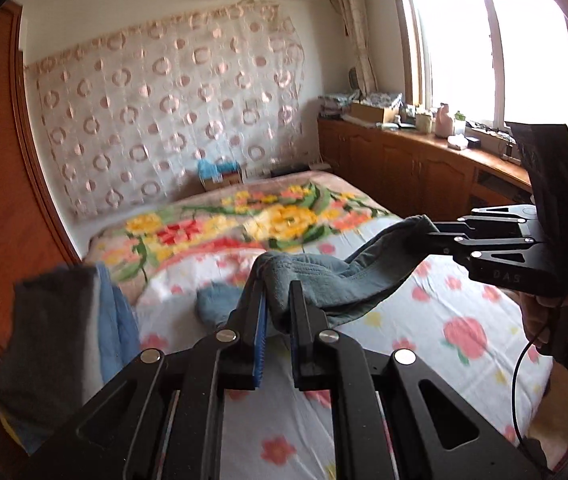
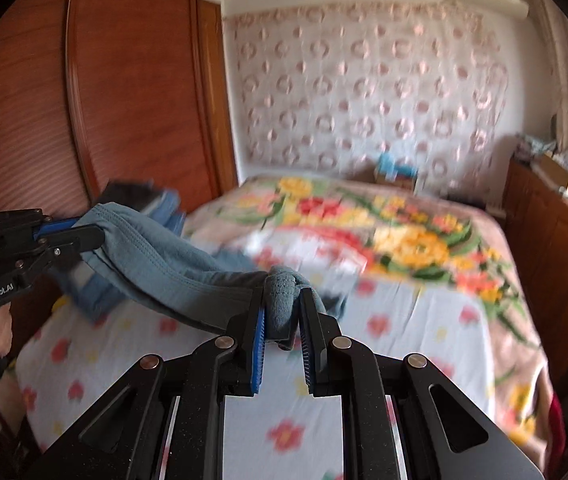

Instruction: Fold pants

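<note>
Mostly blurred — pants [image 1: 324, 280], far end hidden

Daylight floods in through the window [image 1: 496, 40], which glares to blown-out white in the left wrist view. The room is evenly bright with soft shadows. Motion blur smears the bed [image 2: 384, 320] and patterned wall hanging [image 2: 364, 88]; fisheye distortion bends the wardrobe [image 2: 132, 80], and corners vignette black.
</note>
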The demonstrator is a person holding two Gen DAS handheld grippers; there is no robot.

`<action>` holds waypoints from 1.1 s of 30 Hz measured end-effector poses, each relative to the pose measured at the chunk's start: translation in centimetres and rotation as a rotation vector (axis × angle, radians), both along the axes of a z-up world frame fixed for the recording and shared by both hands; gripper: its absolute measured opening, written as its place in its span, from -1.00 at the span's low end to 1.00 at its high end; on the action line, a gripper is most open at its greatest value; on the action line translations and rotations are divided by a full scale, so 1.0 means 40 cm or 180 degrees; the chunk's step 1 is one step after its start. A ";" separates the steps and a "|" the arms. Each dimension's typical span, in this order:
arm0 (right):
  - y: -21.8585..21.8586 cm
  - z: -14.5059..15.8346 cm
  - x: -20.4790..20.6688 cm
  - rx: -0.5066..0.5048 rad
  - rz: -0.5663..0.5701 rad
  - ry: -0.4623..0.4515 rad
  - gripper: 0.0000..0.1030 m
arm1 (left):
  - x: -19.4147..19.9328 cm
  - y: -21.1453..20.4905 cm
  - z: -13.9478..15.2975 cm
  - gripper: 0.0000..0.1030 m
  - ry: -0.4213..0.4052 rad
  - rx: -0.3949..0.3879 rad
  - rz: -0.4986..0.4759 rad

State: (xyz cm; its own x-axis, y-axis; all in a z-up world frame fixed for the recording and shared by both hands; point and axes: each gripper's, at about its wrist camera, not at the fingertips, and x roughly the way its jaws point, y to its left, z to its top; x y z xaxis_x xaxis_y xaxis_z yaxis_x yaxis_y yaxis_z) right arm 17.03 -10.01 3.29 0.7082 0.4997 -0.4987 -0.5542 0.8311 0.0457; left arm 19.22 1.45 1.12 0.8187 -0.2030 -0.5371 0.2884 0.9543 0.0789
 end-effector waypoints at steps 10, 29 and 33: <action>-0.064 -0.009 -0.037 0.0026 0.0117 0.0450 -0.70 | -0.149 -0.005 -0.124 -0.79 0.0387 -0.0258 0.0037; -0.053 -0.089 0.067 -0.0032 -0.0063 0.0762 -0.68 | -0.221 0.002 -0.279 -0.27 0.0715 -0.0407 0.0273; -0.054 -0.084 0.092 0.0057 -0.0080 0.0775 -0.68 | -0.209 0.019 -0.268 -0.07 0.0672 -0.0525 0.0262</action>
